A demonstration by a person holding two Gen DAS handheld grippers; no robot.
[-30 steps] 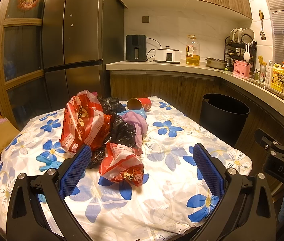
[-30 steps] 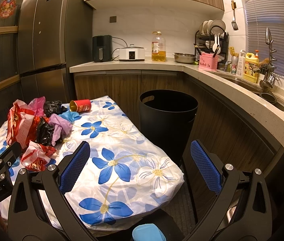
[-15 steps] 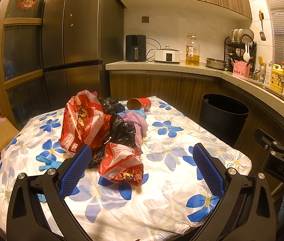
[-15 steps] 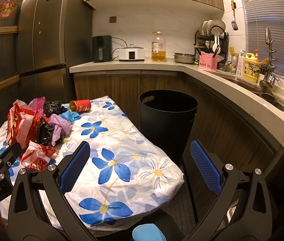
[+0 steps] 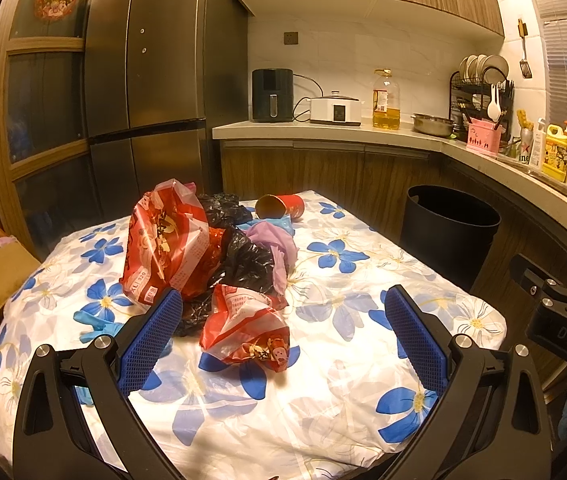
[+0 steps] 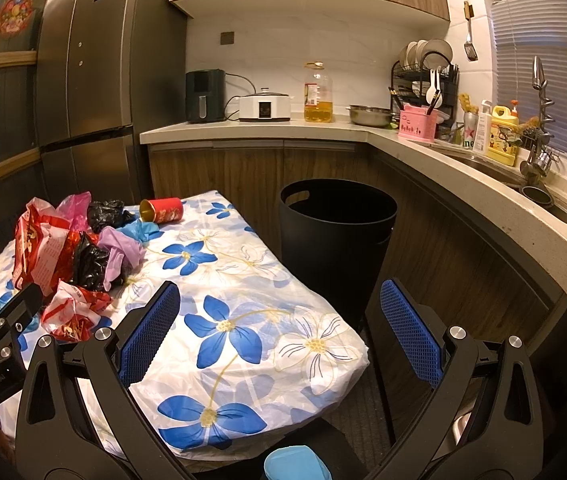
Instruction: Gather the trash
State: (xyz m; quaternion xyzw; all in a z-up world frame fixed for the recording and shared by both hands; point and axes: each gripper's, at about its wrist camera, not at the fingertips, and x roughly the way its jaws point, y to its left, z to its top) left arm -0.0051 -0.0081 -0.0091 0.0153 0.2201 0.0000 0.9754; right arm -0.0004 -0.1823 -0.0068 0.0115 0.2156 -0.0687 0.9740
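A heap of trash lies on the flowered table [image 5: 323, 380]: a big red bag [image 5: 167, 244], a small crumpled red bag [image 5: 243, 328], a black bag [image 5: 247, 264], a purple bag [image 5: 275, 240] and a red cup [image 5: 279, 207] on its side. My left gripper [image 5: 281, 334] is open and empty, just short of the small red bag. My right gripper [image 6: 279, 326] is open and empty over the table's right corner, facing the black bin [image 6: 337, 240]. The heap shows at the left in the right wrist view [image 6: 75, 256].
The black bin [image 5: 449, 232] stands on the floor between the table and the wooden counter cabinets [image 5: 323, 176]. A tall fridge [image 5: 151, 80] stands behind the table. The counter holds appliances, an oil bottle [image 5: 385, 100] and a dish rack [image 5: 481, 92].
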